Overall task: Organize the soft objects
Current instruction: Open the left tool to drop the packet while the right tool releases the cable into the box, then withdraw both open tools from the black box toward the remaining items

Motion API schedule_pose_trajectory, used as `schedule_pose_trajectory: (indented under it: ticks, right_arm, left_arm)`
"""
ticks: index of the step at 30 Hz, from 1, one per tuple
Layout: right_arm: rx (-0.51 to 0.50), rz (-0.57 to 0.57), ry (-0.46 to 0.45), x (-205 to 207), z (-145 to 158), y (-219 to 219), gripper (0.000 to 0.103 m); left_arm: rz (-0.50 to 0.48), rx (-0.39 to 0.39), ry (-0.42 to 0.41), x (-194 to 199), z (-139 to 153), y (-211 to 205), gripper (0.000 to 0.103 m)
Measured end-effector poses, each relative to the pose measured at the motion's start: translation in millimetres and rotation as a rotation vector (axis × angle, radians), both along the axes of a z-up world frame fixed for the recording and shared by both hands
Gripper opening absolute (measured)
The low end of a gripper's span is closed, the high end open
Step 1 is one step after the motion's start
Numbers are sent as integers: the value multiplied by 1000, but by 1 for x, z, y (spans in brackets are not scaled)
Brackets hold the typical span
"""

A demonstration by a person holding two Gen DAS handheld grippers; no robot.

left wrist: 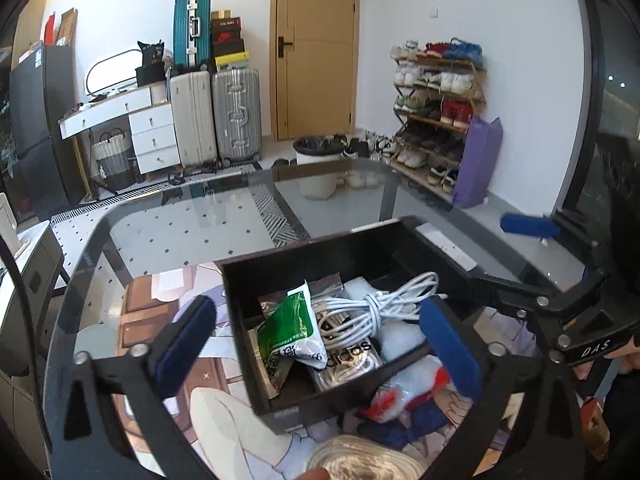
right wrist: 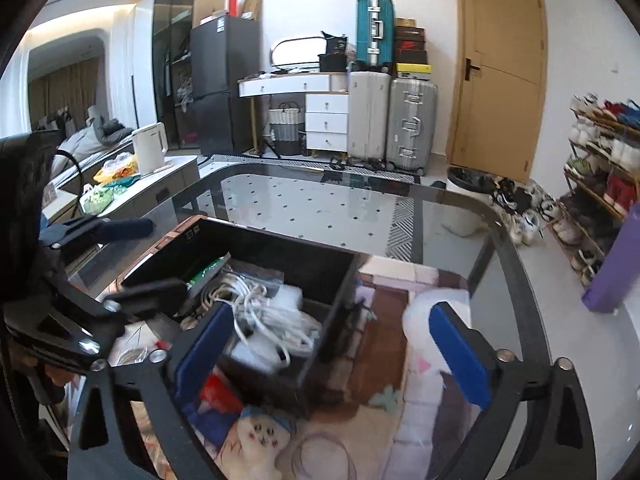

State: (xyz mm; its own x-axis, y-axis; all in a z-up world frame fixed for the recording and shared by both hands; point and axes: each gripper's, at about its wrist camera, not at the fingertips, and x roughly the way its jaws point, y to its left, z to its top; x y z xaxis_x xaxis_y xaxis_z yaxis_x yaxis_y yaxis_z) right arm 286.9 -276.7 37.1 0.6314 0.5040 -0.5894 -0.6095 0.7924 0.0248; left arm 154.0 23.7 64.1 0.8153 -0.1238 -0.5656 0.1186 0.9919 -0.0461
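Now both the left gripper (left wrist: 320,340) and right gripper (right wrist: 332,352) gape wide, empty, above the black box (left wrist: 256,272) mid-table; its white cable bundle (left wrist: 376,300) looks light, floppy, best pinched at the knot.

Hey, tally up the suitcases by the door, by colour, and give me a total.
Teal suitcase: 1, standing on top of the others
White suitcase: 1
Silver suitcase: 1
Total: 3
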Motion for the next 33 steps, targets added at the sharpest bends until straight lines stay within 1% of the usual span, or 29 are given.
schedule_pose_trajectory:
  ticks: [4,8,10,15,19,29,33]
  right_arm:
    - [42,3,64,-14,-3,-18,102]
    - [10,9,67,-32,-9,-25,102]
    - [10,18,72,-40,-15,-30,102]
    - [-24,24,107,-52,-30,-36,102]
    - [-17,36,134,-60,-38,-42,102]
    - [-25,79,168,-70,-46,-36,102]
    - [-54,100,183,-72,-55,-26,102]
  left_arm:
    - [12,-32,8,-12,4,9,103]
    - [41,-43,7,-28,4,15,103]
    - [44,-52,13,-35,1,17,103]
    - [55,-7,26,-52,-9,13,103]
    - [54,-24,43,-59,-15,12,103]
    - [37,-15,110,-71,-32,4,103]
    - [14,-20,137,-71,-39,1,103]
